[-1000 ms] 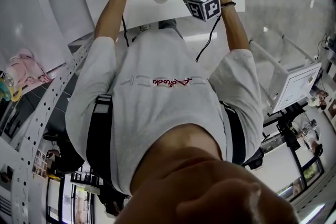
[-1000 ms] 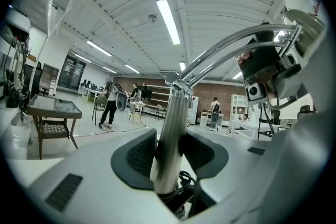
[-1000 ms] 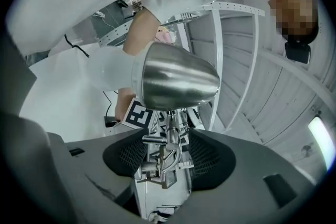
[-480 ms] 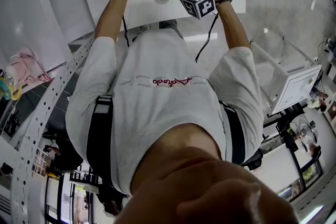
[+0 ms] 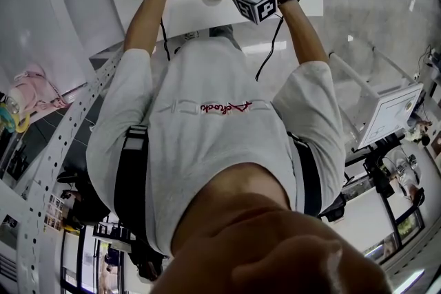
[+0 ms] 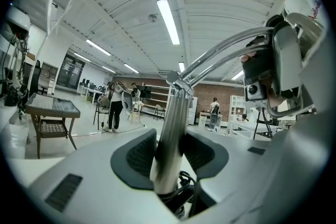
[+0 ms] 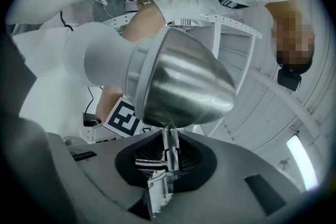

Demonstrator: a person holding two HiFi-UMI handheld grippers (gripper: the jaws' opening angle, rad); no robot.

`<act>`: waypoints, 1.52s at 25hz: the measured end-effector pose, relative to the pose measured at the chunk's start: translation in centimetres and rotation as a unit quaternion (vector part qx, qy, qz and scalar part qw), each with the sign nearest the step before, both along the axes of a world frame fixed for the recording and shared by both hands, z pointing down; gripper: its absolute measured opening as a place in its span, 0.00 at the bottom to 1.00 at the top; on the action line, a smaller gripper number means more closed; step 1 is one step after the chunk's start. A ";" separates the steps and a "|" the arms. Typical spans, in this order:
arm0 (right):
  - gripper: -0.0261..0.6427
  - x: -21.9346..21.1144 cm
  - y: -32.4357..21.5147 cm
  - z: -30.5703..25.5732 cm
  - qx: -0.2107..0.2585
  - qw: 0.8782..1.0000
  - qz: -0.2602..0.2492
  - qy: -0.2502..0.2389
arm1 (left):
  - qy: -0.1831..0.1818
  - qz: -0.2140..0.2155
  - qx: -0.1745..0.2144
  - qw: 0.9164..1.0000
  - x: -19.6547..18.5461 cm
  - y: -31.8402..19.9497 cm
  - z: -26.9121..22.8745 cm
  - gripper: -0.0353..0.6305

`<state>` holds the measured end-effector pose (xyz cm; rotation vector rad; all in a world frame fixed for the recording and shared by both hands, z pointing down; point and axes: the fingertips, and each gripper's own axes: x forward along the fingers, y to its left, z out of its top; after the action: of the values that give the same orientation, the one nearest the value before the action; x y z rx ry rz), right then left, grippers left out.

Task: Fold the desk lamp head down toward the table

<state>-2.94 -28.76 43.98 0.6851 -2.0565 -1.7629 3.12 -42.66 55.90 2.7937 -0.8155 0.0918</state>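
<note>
**Bracing the post, closing on the neck**

I am clamping my left gripper on the lamp's polished chrome upright post, keeping the lamp steady on the white bench. My right gripper is closing around the thin chrome neck stem just behind the brushed-steel cone-shaped lamp head, and its pads are not yet biting. I am aiming to seat squarely on the stem before swinging the head down slowly, so the base is not tipping.

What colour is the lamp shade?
The lamp shade is shiny silver metal, clearest in the right gripper view.
</note>
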 end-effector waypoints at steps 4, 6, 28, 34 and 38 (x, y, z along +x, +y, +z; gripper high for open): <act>0.11 -0.2 0.4 1.1 0.016 1.000 -0.001 0.006 | 0.003 0.001 0.001 1.000 -0.1 0.0 -0.1 0.32; 0.11 -0.1 0.5 1.2 0.026 1.000 0.002 0.003 | 0.004 0.002 0.000 1.000 -0.1 0.1 -0.1 0.32; 0.14 -0.5 1.6 4.0 0.117 0.993 -0.003 -0.005 | 0.016 0.004 0.005 1.000 0.0 0.3 -1.3 0.32; 0.16 -0.3 1.6 5.0 0.100 0.995 -0.003 0.014 | 0.012 0.003 0.005 1.000 0.1 0.2 -1.3 0.32; 0.19 -0.3 1.6 5.1 0.077 0.997 -0.003 0.014 | 0.006 0.003 0.006 1.000 0.1 0.2 -1.4 0.33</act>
<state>-3.23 -27.20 49.13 0.6950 -1.9209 -1.9374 3.26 -42.47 54.53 2.8047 -0.8088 0.0706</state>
